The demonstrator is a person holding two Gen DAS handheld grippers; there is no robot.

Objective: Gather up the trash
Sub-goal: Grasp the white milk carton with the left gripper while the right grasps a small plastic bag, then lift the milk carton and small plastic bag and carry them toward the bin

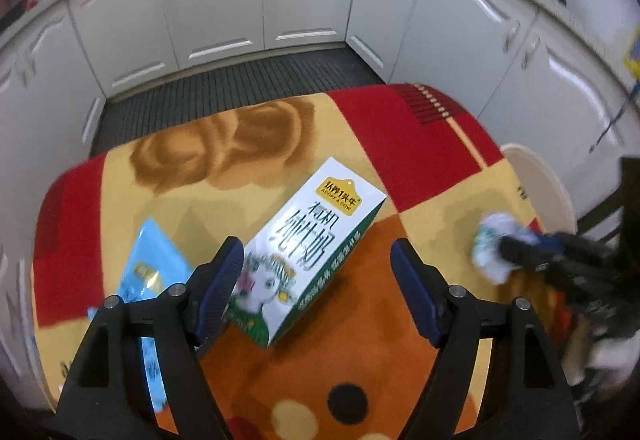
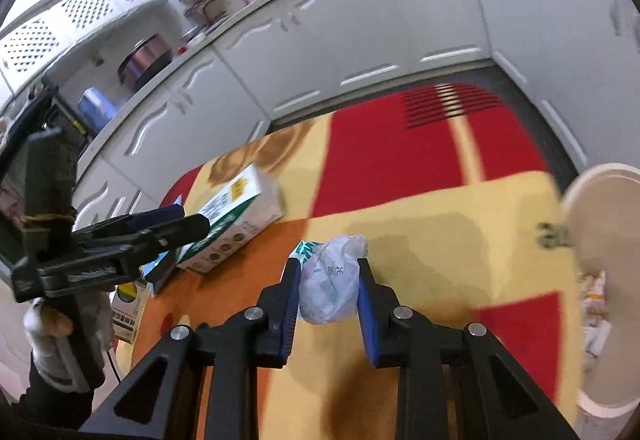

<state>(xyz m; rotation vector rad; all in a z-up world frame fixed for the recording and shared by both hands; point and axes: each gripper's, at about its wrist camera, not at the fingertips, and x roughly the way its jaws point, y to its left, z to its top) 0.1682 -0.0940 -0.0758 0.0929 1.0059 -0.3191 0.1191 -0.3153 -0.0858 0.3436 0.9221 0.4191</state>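
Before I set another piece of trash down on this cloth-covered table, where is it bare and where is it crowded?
Bare: the red and yellow cloth beyond the crumpled wrapper, out to the white bin. Crowded: the near left, where the milk carton, blue packet and left claw sit together.

We see our right gripper [image 2: 329,288] closed on a crumpled plastic wrapper [image 2: 330,280], its blue pads pressing both sides, over the orange and yellow part of a patterned cloth [image 2: 400,168]. Toward the cloth's left edge lies a white and green milk carton [image 2: 236,216] on its side. Our left gripper [image 2: 180,226] reaches in from the left, its tips just before the carton, held by a gloved hand [image 2: 60,324]. Beyond the cloth's right edge stands a cream bin [image 2: 600,224].
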